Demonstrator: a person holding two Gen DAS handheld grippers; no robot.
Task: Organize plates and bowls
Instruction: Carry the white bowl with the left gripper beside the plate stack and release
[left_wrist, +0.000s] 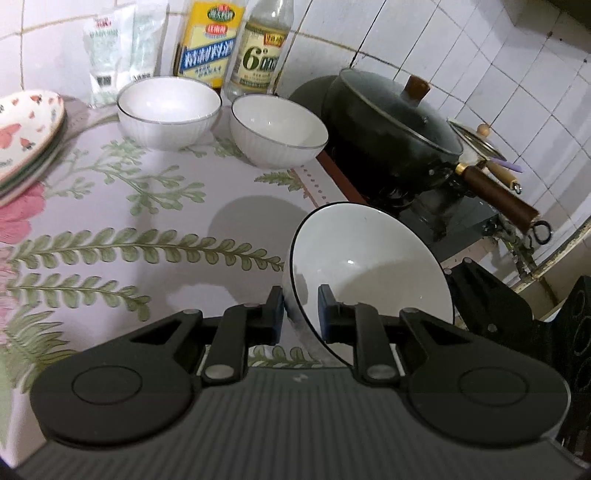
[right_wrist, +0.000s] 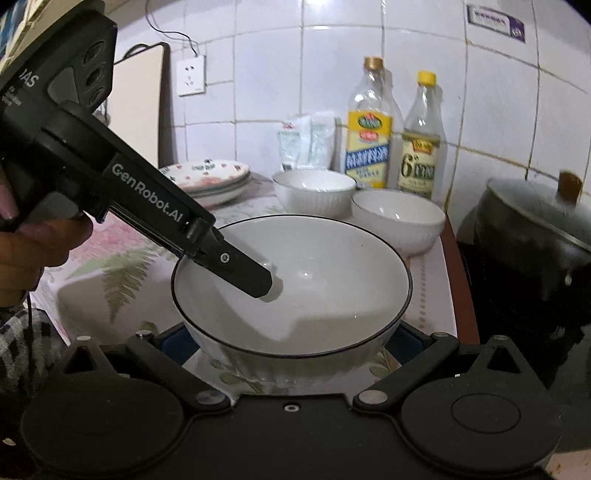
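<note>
My left gripper is shut on the rim of a white bowl with a dark edge, one finger inside and one outside, holding it tilted above the floral cloth. In the right wrist view this bowl fills the middle, with the left gripper's finger reaching into it from the left. My right gripper is open, its jaws spread wide to either side of the bowl's underside. Two white ribbed bowls stand at the back. A stack of strawberry-patterned plates lies at the far left.
Two bottles and a white bag stand against the tiled wall. A dark lidded pot with a wooden handle sits on the stove at the right. The floral cloth covers the counter.
</note>
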